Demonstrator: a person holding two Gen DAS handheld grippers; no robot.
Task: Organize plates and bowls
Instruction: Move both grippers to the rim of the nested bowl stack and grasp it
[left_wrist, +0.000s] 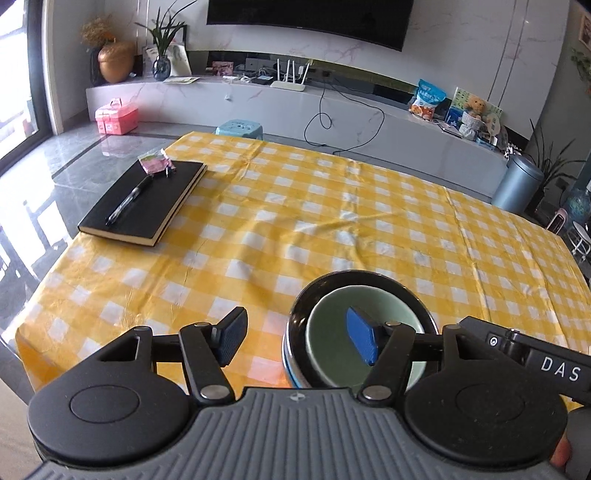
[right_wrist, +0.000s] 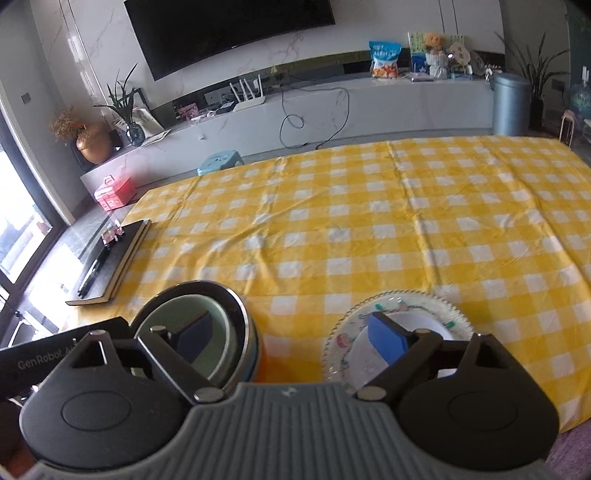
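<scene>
Yellow checked cloth (left_wrist: 295, 206) covered the table, with a black notebook (left_wrist: 144, 203) lying far left. Nearer, the left gripper (left_wrist: 297, 338) was held wide open, empty, its right finger over the green bowl (left_wrist: 332, 310) nested in the black bowl (left_wrist: 306, 291). Further right, the right gripper (right_wrist: 291, 336) was spread, nothing gripped, straddling the bowls and the patterned plate (right_wrist: 439, 306), which lay nearest it.

A wrinkled yellow-checked cloth (left_wrist: 295, 206) covers the desk, where a glossy green ceramic bowl (left_wrist: 332, 350) nests in a shiny dark bowl (left_wrist: 369, 277) at 5 o'clock, near a matt black notebook (left_wrist: 147, 206) at 10 o'clock.
</scene>
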